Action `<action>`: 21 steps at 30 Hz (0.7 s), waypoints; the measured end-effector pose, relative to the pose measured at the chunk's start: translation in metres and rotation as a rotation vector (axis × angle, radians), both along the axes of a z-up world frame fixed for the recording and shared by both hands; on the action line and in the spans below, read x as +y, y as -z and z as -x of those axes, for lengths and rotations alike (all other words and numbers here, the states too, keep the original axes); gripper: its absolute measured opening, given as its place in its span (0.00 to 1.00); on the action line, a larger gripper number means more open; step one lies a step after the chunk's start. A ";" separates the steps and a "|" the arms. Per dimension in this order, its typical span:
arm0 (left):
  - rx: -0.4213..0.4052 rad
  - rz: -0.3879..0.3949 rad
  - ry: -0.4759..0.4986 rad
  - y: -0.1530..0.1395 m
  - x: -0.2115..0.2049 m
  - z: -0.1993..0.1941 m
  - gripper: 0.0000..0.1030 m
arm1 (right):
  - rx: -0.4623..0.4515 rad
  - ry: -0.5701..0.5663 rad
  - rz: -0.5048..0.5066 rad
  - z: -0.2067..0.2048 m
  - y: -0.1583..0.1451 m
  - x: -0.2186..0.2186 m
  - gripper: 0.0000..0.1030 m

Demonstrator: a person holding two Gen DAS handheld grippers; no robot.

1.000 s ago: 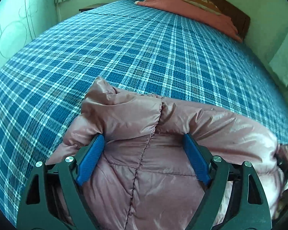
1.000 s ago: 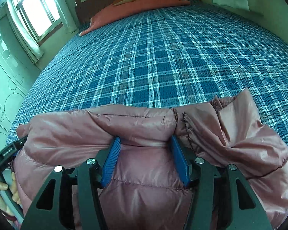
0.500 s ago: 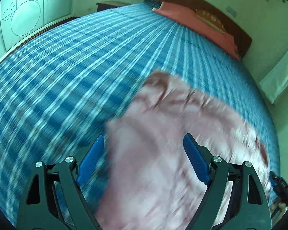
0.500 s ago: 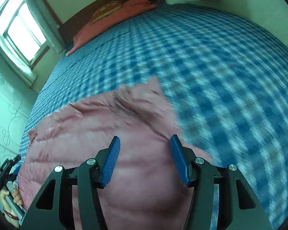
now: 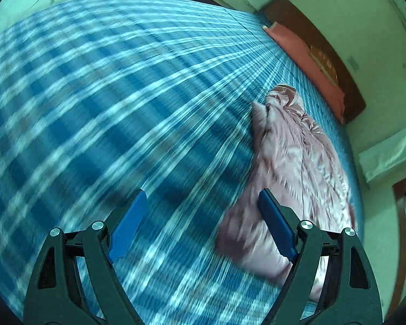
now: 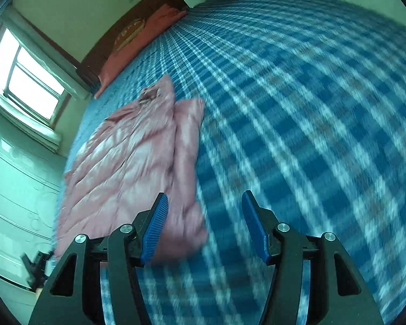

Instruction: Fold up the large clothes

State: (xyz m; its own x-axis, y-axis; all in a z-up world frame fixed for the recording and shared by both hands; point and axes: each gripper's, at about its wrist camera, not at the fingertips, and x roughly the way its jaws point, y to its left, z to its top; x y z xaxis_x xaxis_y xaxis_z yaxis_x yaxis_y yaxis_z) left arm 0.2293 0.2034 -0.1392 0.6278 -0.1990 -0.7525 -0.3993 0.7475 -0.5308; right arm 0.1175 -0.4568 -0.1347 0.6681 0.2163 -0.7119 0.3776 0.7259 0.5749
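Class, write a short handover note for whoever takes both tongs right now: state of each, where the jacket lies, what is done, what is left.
Left tongs: open, empty, over bare bedspread; jacket at its right finger.
Right tongs: open, empty, jacket at its left finger.
Pink quilted puffer jacket: lying lengthwise on the blue plaid bedspread, one side already folded in.
Left: fold it shorter and tidy it.

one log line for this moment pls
stage: between folds | left tongs: open, empty | right tongs: open, empty, jaws just widened | pink jacket: lying on plaid bed, not held
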 end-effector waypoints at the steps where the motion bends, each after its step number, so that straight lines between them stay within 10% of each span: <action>1: -0.015 0.027 -0.016 0.002 0.001 0.013 0.82 | -0.012 0.006 -0.036 0.005 0.003 0.005 0.57; 10: -0.124 0.173 0.008 0.011 -0.036 0.063 0.86 | -0.104 0.043 -0.307 0.005 0.036 0.046 0.65; 21: -0.127 0.256 -0.092 0.019 -0.055 0.015 0.89 | -0.168 0.166 -0.271 -0.044 0.041 0.051 0.68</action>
